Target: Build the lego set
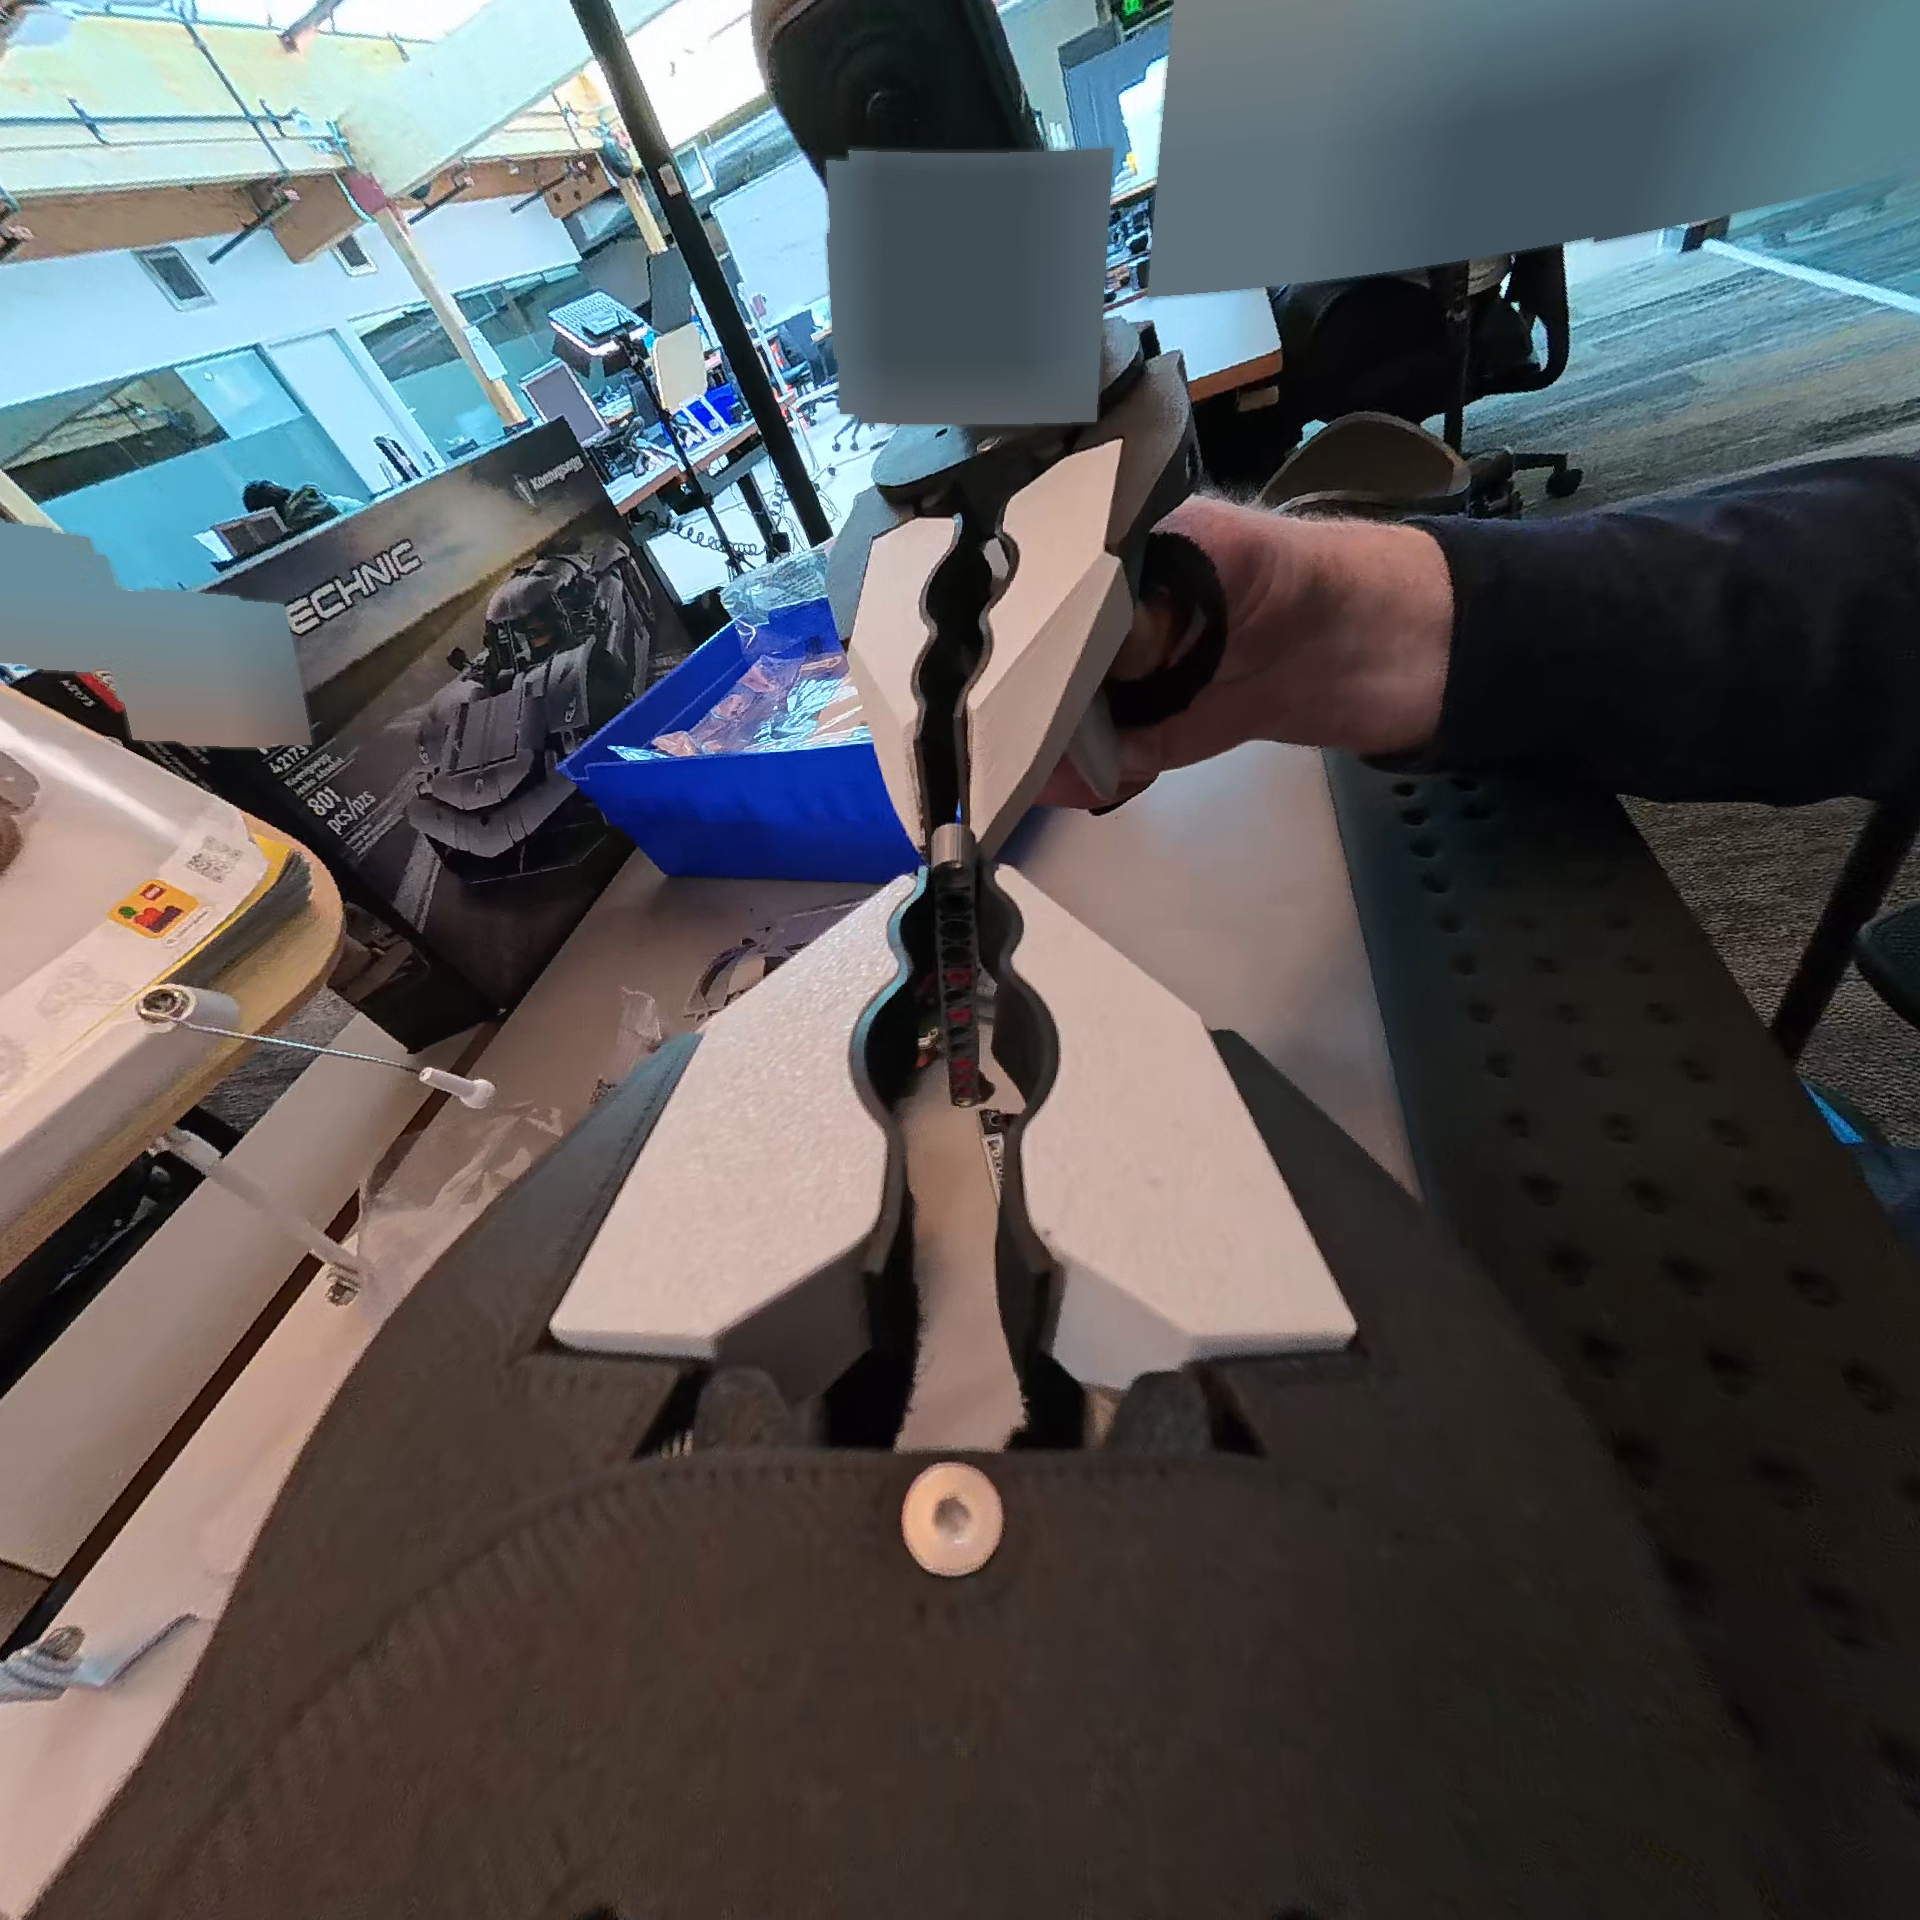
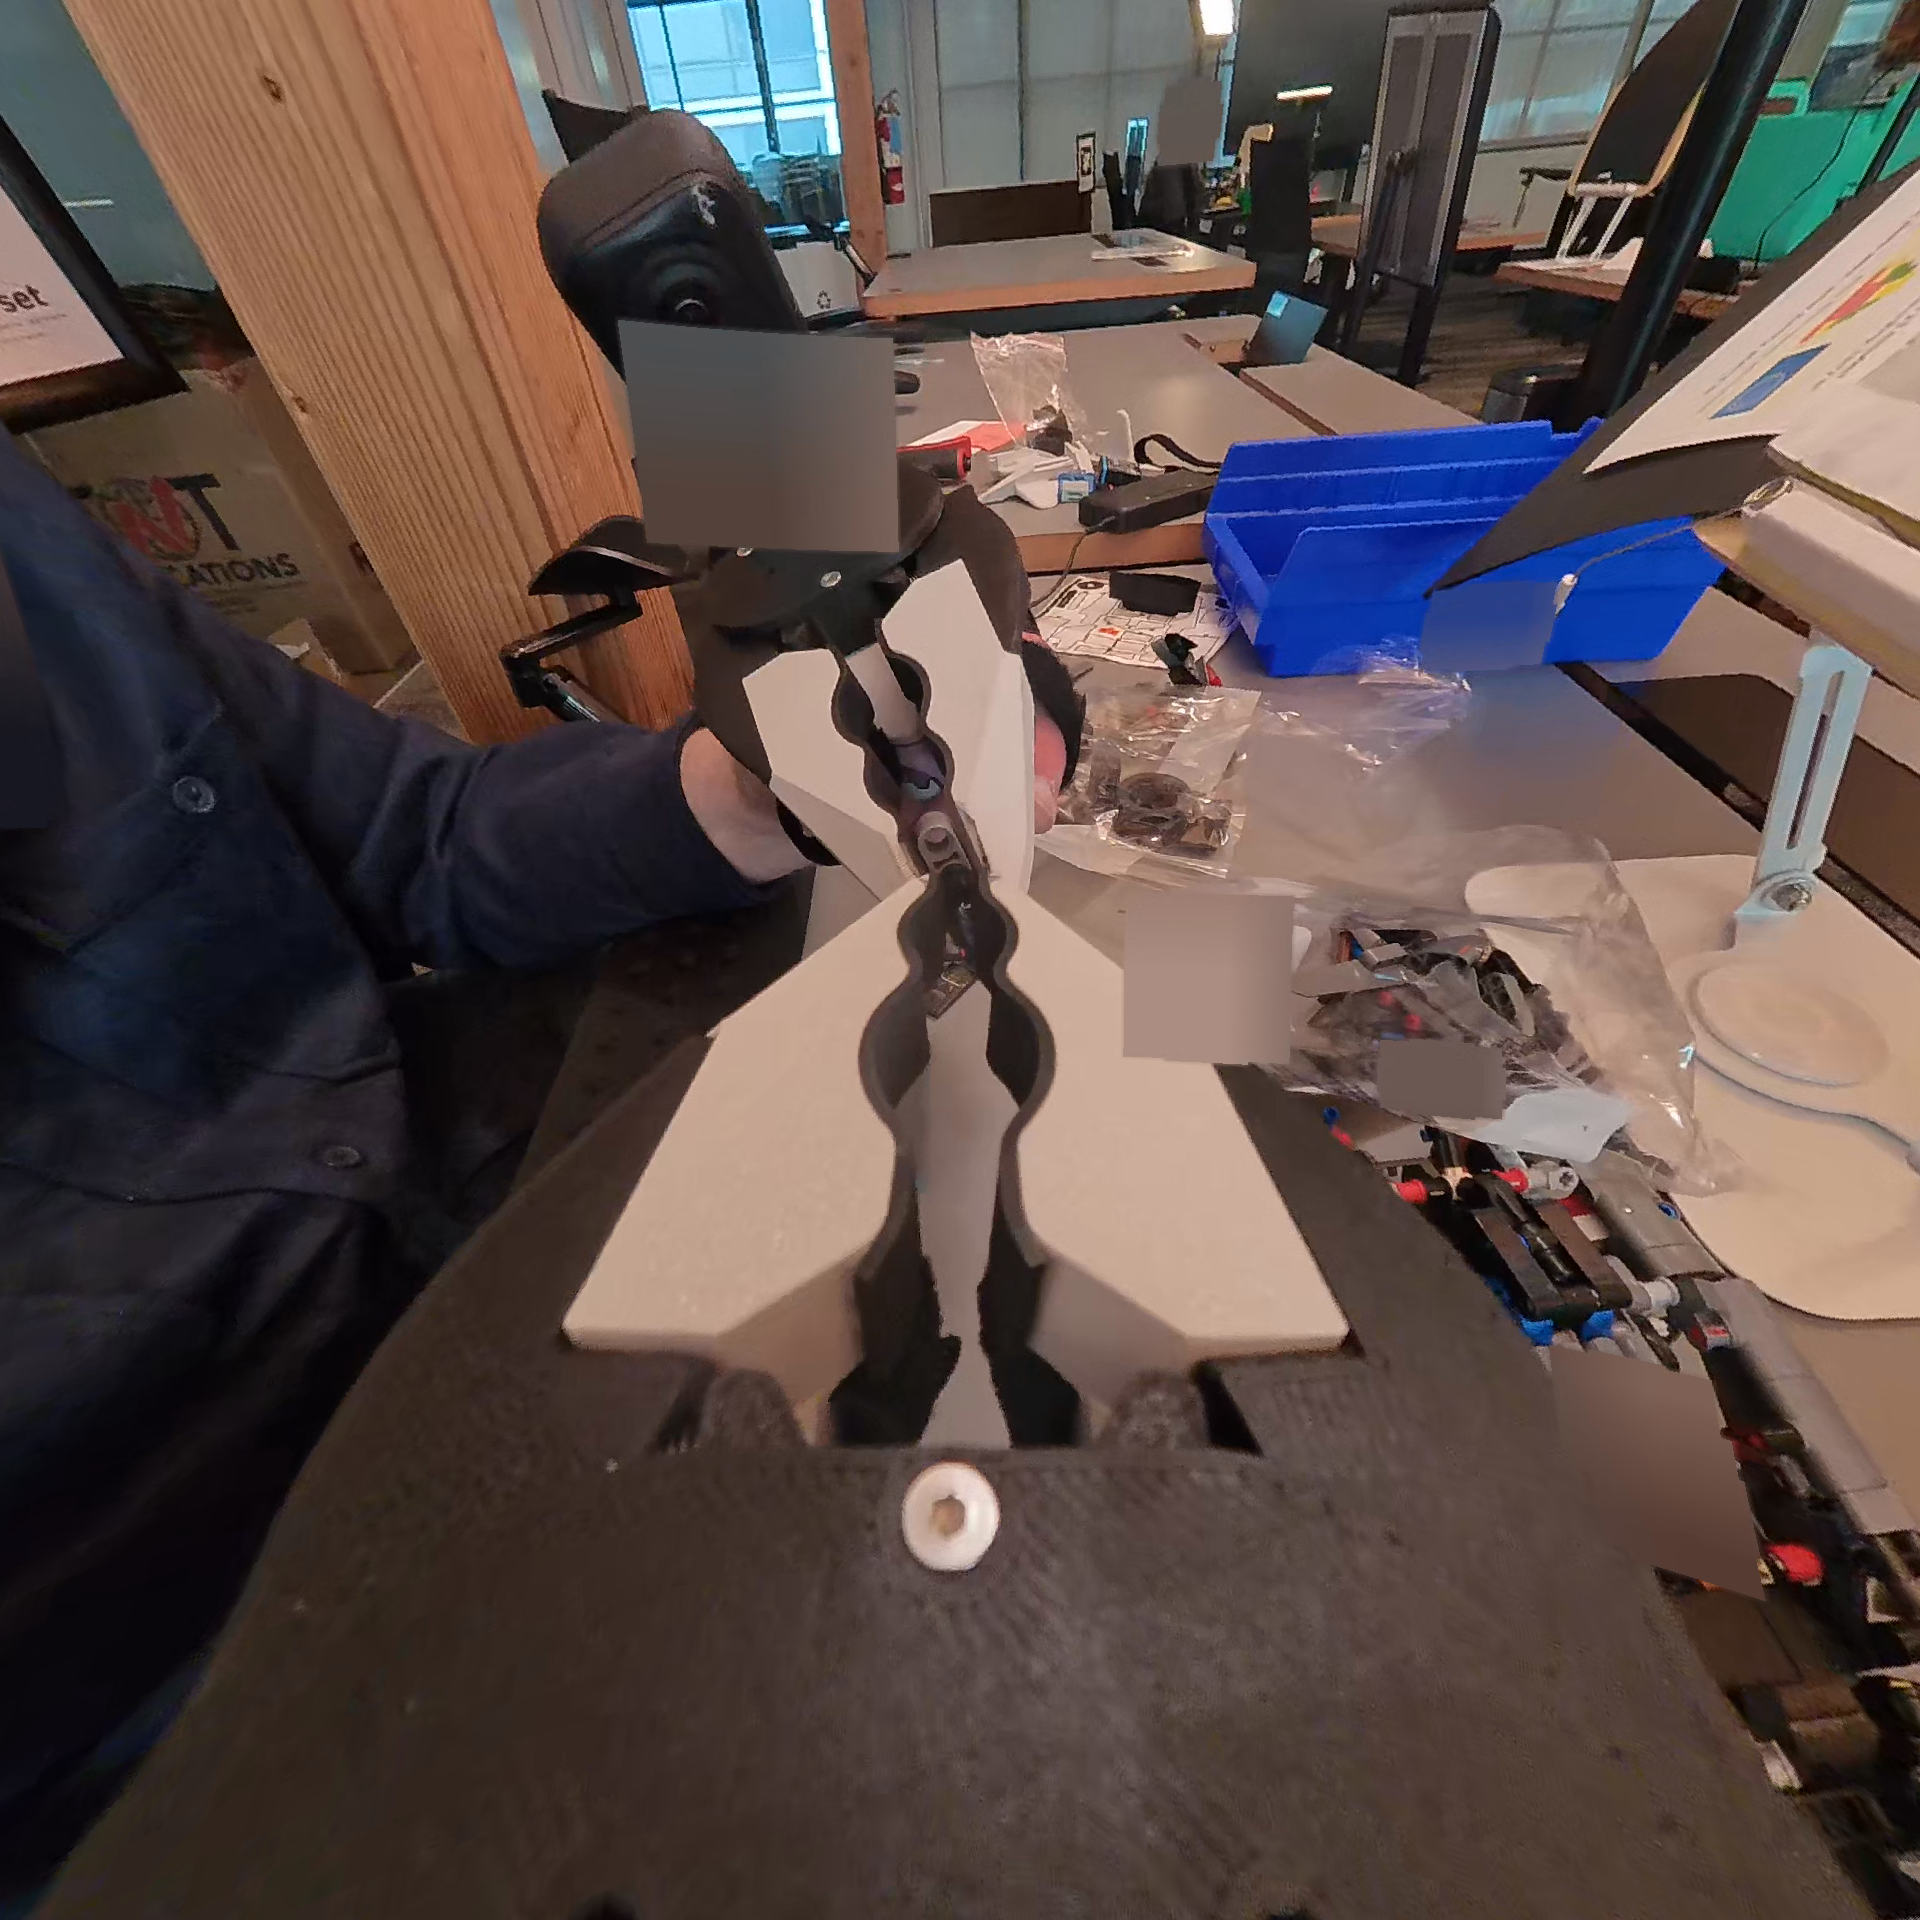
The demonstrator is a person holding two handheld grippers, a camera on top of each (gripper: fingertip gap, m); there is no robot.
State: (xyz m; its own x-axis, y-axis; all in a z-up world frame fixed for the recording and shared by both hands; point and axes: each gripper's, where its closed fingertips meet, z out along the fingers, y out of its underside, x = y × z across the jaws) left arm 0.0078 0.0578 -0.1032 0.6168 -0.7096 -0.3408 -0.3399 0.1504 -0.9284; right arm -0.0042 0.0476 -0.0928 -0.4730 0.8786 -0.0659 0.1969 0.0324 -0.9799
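Note:
My left gripper (image 1: 954,885) is shut on a black lego beam (image 1: 961,977) that has holes and red pins, gripped edge-on between its white fingers. A short grey cylinder piece (image 1: 951,847) sits at the beam's far end. My right gripper (image 1: 940,821) faces it tip to tip, held by a hand in a dark sleeve. In the right wrist view my right gripper (image 2: 951,883) is shut on a small dark lego part (image 2: 951,935). That part meets the grey end of the beam (image 2: 938,834) held in the left gripper (image 2: 961,862). The joint itself is mostly hidden by the fingers.
A blue bin (image 1: 748,800) with bagged parts and the lego box (image 1: 468,665) stand behind. An instruction booklet on a stand (image 1: 156,914) is at the left. Clear bags of parts (image 2: 1455,977) and a part-built black model (image 2: 1558,1257) lie on the grey table (image 2: 1403,790). A wooden post (image 2: 395,364) stands at the left. My two grippers' fingertips are within a few centimetres of each other.

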